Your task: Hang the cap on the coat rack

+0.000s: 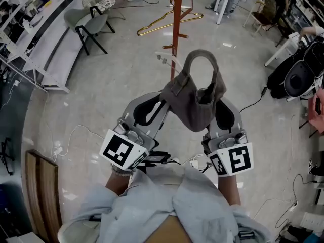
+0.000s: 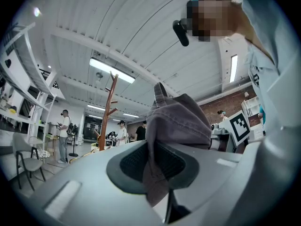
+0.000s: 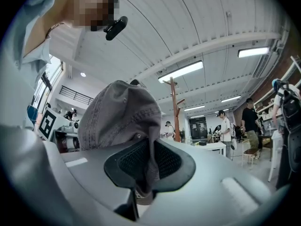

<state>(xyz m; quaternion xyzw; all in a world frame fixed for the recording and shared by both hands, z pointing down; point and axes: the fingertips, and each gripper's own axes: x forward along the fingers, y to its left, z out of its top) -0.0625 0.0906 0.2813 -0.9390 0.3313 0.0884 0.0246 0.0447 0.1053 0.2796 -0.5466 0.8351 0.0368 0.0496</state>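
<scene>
A grey cloth cap (image 1: pixel 195 96) hangs in the air between both grippers, its back strap loop arched upward. My left gripper (image 1: pixel 166 101) is shut on the cap's left edge, and the cloth (image 2: pixel 174 126) is pinched between its jaws. My right gripper (image 1: pixel 212 108) is shut on the cap's right edge, the fabric (image 3: pixel 123 121) clamped in its jaws. The reddish-brown coat rack (image 1: pixel 178 22) stands just beyond the cap, its pole rising from the floor with short pegs. In the gripper views the rack (image 2: pixel 109 109) (image 3: pixel 175 108) stands further off, upright.
A grey chair (image 1: pixel 90 20) and white shelving (image 1: pixel 35 39) stand at the far left. A gold-coloured rack base (image 1: pixel 167 22) lies on the floor near the pole. Cables trail on the floor, a black bag (image 1: pixel 296 75) sits at right, and people stand in the background.
</scene>
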